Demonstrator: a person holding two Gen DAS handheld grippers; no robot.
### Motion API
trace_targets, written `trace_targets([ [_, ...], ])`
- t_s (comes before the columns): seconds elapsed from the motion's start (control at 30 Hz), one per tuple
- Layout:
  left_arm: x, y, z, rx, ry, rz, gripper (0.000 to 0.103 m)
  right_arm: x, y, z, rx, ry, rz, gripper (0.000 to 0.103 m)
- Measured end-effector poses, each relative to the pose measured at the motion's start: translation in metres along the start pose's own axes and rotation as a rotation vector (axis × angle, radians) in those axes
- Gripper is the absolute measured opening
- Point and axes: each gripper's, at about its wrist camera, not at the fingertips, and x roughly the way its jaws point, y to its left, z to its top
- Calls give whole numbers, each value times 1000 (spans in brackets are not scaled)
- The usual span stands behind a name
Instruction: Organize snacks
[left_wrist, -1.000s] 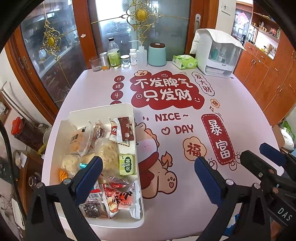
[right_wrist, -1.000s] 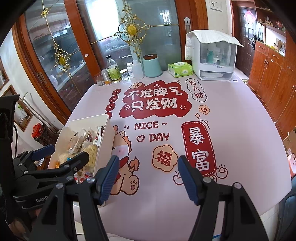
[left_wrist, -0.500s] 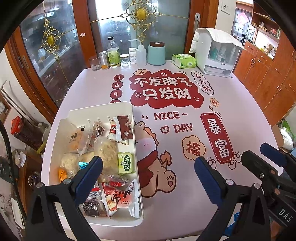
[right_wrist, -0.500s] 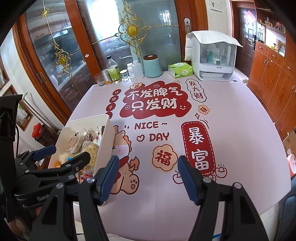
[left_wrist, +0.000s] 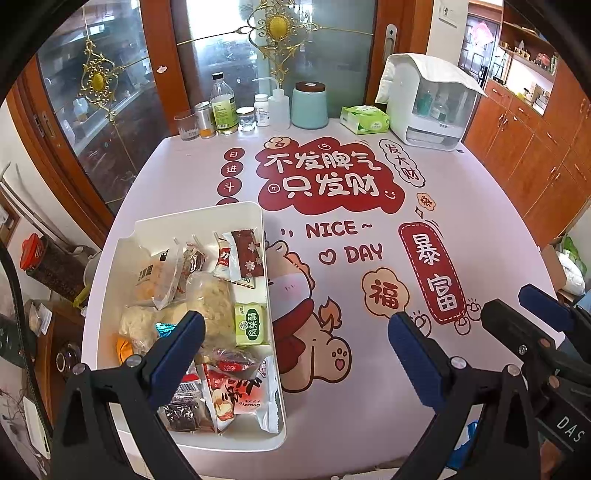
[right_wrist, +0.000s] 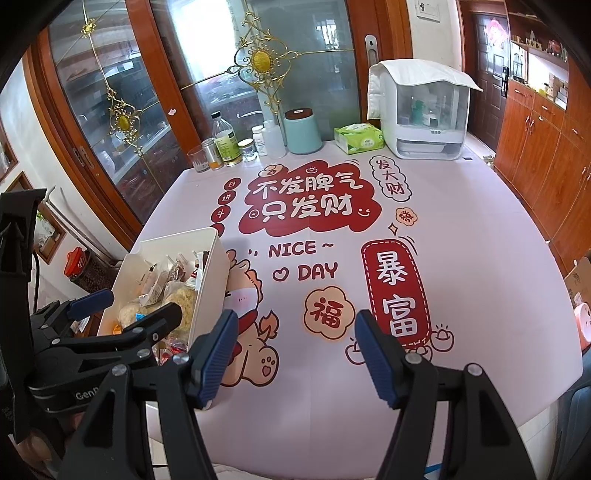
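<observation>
Nothing much has changed over the last second: both tools hang where they were, tilted down toward the desk (left_wrist: 461, 221), and every packet lies as it did. The white tray (left_wrist: 201, 218) of snacks has not shifted on the printed cloth, apart from the faintest drift in the left view.

The left gripper (left_wrist: 295, 354) stands with its jaws wide and nothing between them. Its left jaw hovers over the near half of the tray, above the pale puffy bags, while its right jaw is out over the bare pink cloth. Just ahead of the left jaw lies the small green packet (left_wrist: 251, 324), against the tray's right wall; farther ahead is the dark red wrapper (left_wrist: 248, 254), and below and slightly to the right of that jaw sits the white pouch with red print (left_wrist: 251, 398).

The right gripper (right_wrist: 291, 354) is also parted, about halfway, and empty. The tray lies to the left of its left jaw, with the pig picture showing between its jaws and no snack within reach there.

To my eye this stillness means the sorting is either paused or finished. All the snacks I can see are inside the tray and none lie loose on the desk, so the gathering looks done. Whether they are to be grouped further within the tray, I cannot tell.
</observation>
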Motion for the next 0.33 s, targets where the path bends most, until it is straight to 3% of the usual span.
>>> trace_targets([
  [0.33,0,-3,-3,3,1,-1,99,0,-1,0,0,0,2,66],
])
